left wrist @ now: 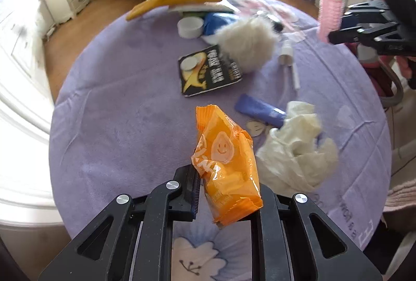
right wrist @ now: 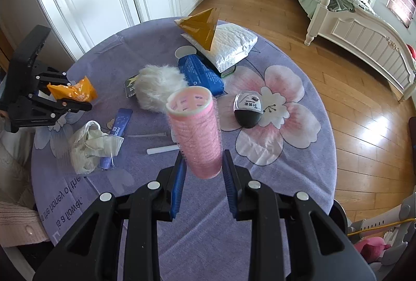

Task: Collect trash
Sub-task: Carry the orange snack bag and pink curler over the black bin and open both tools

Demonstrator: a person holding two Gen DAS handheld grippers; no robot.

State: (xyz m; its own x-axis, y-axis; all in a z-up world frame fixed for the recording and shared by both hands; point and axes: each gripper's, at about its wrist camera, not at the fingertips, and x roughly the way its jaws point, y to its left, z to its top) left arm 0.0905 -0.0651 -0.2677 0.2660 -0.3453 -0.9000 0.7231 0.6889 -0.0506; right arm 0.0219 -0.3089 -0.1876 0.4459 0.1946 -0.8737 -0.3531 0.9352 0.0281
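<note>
Over a round table (right wrist: 299,151) draped in a lilac flowered cloth, the left gripper (left wrist: 226,190) pinches an orange wrapper (left wrist: 226,164) by its lower end, lifted clear of the cloth, while the right gripper (right wrist: 204,177) clamps a pink hair roller (right wrist: 196,135) upright between its blue pads. No bin or bag for the trash shows in either view, so where the wrapper goes cannot be told. To carry it well, the grip looks best kept firm on the crinkled foil, since the wrapper hangs loose and could slip. More litter waits on the cloth: a crumpled white plastic bag (right wrist: 88,148), a purple tube (right wrist: 121,122) beside it and a black packet (left wrist: 208,71). The bag's contents cannot be made out.
</note>
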